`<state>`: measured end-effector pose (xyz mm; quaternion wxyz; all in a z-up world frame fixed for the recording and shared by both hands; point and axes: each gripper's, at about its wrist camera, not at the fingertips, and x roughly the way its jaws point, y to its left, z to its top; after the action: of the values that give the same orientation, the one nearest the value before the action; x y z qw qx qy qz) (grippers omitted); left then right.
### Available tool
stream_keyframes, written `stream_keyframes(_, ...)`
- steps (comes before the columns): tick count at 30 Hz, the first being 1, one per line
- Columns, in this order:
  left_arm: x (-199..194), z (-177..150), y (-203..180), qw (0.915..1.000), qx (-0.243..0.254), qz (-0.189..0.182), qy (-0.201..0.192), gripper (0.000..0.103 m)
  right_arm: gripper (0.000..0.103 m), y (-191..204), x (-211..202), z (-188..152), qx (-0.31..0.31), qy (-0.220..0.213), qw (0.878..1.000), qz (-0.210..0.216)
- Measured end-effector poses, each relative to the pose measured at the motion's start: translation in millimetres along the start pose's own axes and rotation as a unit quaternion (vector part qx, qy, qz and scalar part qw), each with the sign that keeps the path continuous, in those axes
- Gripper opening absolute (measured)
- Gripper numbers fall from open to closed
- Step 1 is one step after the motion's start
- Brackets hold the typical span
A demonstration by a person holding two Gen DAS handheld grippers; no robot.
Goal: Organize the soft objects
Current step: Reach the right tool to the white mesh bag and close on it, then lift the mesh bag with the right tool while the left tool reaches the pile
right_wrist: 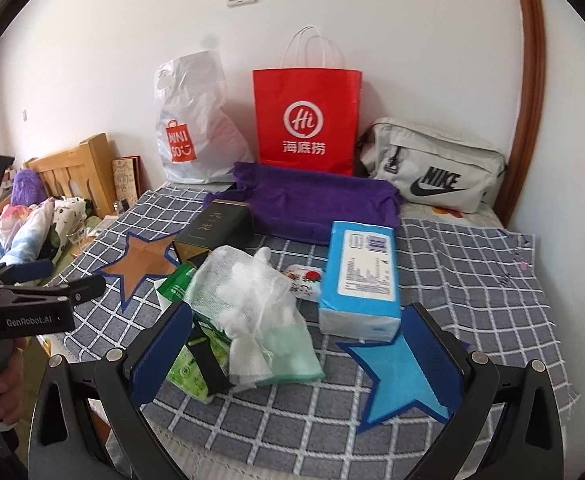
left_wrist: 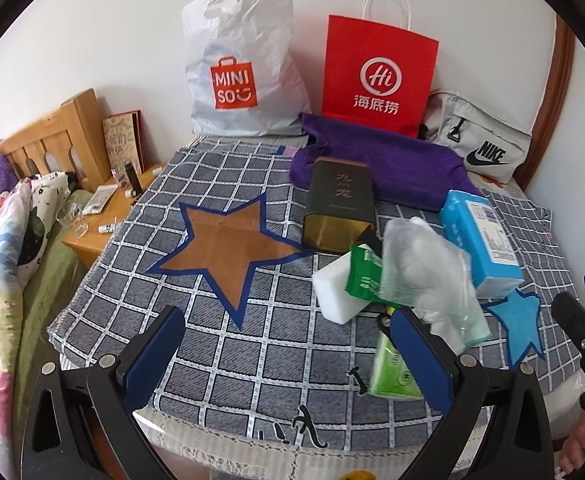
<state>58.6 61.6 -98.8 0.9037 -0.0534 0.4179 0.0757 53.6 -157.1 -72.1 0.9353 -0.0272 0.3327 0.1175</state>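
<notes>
A heap of objects lies on the checked cloth: a white gauze bundle (right_wrist: 252,292) (left_wrist: 424,268), a blue tissue pack (right_wrist: 362,276) (left_wrist: 478,236), a white sponge block (left_wrist: 340,288), green wet-wipe packs (right_wrist: 190,372) (left_wrist: 396,376) and a dark tin box (left_wrist: 340,204) (right_wrist: 216,230) lying on its side. A brown star (left_wrist: 228,246) (right_wrist: 140,262) is marked on the left, a blue star (right_wrist: 404,376) (left_wrist: 526,328) on the right. My left gripper (left_wrist: 288,364) is open near the table's front edge, left of the heap. My right gripper (right_wrist: 296,356) is open, its fingers straddling the gauze and the blue star.
At the back stand a white MINISO bag (left_wrist: 238,68), a red paper bag (left_wrist: 378,76), a grey Nike pouch (left_wrist: 480,144) and a folded purple towel (right_wrist: 316,200). A wooden nightstand (left_wrist: 104,220) and a bed with bedding (left_wrist: 0,264) lie to the left.
</notes>
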Motion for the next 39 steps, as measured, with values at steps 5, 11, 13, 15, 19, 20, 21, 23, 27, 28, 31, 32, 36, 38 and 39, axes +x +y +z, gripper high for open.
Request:
stream_keyframes(5,29.6,-2.0,8.5,0.9997,-0.007,-0.004,0.024,0.103,0.103,9.5,44.5,0.9,-0.014,0.020,1.000,0.011)
stream_keyframes(11,58.9,-2.6,14.1,0.9987,-0.007,-0.013,0.049,0.103,0.101,8.2,92.9,-1.9,-0.011,0.039,0.999,0.012)
stream_keyframes(13,66.0,-1.5,14.9,0.9982,-0.009,-0.020,0.056,0.103,0.097,5.9,104.4,-1.9,-0.001,0.046,0.999,0.021)
stream_keyframes(15,70.3,-1.2,15.9,0.9978,-0.013,-0.028,0.059,0.103,0.092,4.7,114.7,-2.2,0.002,0.054,0.998,0.027)
stream_keyframes(19,77.7,0.0,14.2,0.9972,-0.011,-0.036,0.065,0.103,0.085,3.8,130.3,-6.1,0.003,0.068,0.997,0.029)
stream_keyframes(20,79.0,0.5,13.6,0.9971,-0.010,-0.037,0.066,0.103,0.078,3.2,132.5,-7.5,0.006,0.068,0.997,0.032)
stream_keyframes(21,80.3,1.0,12.9,0.9970,-0.010,-0.039,0.066,0.103,0.075,2.5,132.7,-8.5,0.007,0.065,0.997,0.033)
stream_keyframes(23,82.5,1.6,12.9,0.9968,-0.010,-0.041,0.068,0.103,0.068,1.6,131.5,-9.0,0.006,0.057,0.998,0.037)
stream_keyframes(27,88.5,2.6,11.9,0.9962,-0.013,-0.042,0.075,0.103,0.039,-3.7,128.7,-8.8,0.028,0.059,0.995,0.080)
stream_keyframes(28,89.1,2.6,12.1,0.9961,-0.013,-0.043,0.076,0.103,0.033,-4.4,128.8,-9.0,0.032,0.060,0.994,0.087)
stream_keyframes(31,91.5,2.3,11.5,0.9958,-0.014,-0.043,0.080,0.103,0.018,-4.7,131.0,-10.4,0.028,0.062,0.994,0.089)
stream_keyframes(32,92.0,2.2,11.6,0.9957,-0.014,-0.043,0.081,0.103,0.015,-5.0,130.4,-10.8,0.027,0.060,0.994,0.090)
stream_keyframes(36,92.1,3.4,12.3,0.9959,-0.015,-0.037,0.081,0.103,0.010,-11.7,120.5,-11.2,0.040,0.043,0.993,0.103)
stream_keyframes(38,91.1,4.4,12.0,0.9960,-0.016,-0.035,0.080,0.103,0.008,-17.6,112.5,-10.0,0.051,0.032,0.992,0.108)
stream_keyframes(39,90.5,5.1,11.3,0.9961,-0.016,-0.034,0.080,0.103,0.008,-20.1,109.3,-9.2,0.055,0.028,0.992,0.110)
